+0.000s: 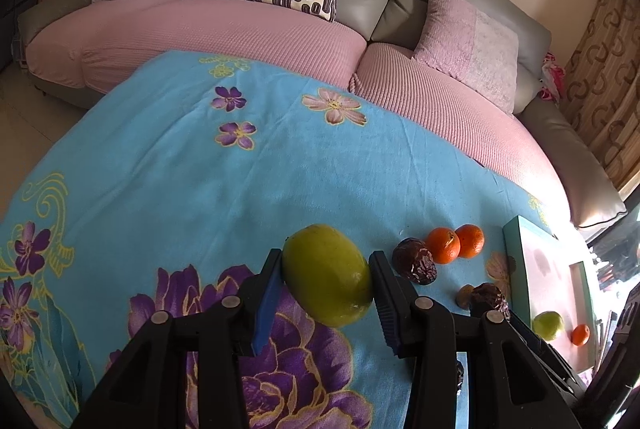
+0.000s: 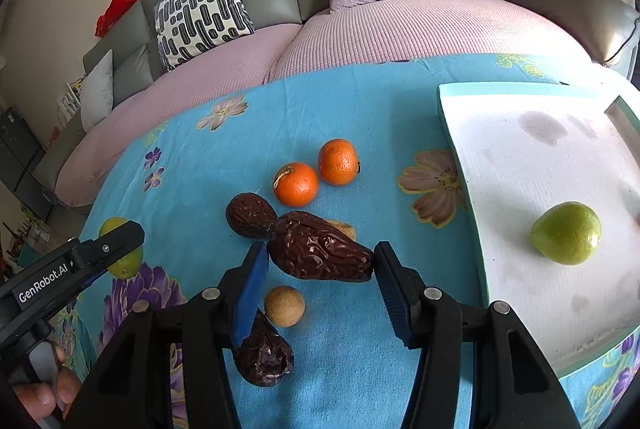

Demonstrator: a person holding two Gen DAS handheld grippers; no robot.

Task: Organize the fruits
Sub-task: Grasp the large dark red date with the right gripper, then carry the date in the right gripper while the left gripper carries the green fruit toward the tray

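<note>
The left claw (image 1: 326, 283) pinches a green fruit (image 1: 328, 275) to lift it off the blue cloth (image 1: 180, 181). The right claw (image 2: 318, 275) is spread around a big brown date (image 2: 320, 253), ready to squeeze. Both probably go on the white tray (image 2: 520, 189), where one green fruit (image 2: 566, 239) already sits.

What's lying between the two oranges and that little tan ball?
In the right wrist view, a large dark date lies between the oranges and the tan ball, inside the right gripper's open fingers.

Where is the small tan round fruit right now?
In the right wrist view, the tan round fruit lies on the blue cloth, just ahead of the right gripper near its left finger, between two brown dates.
</note>
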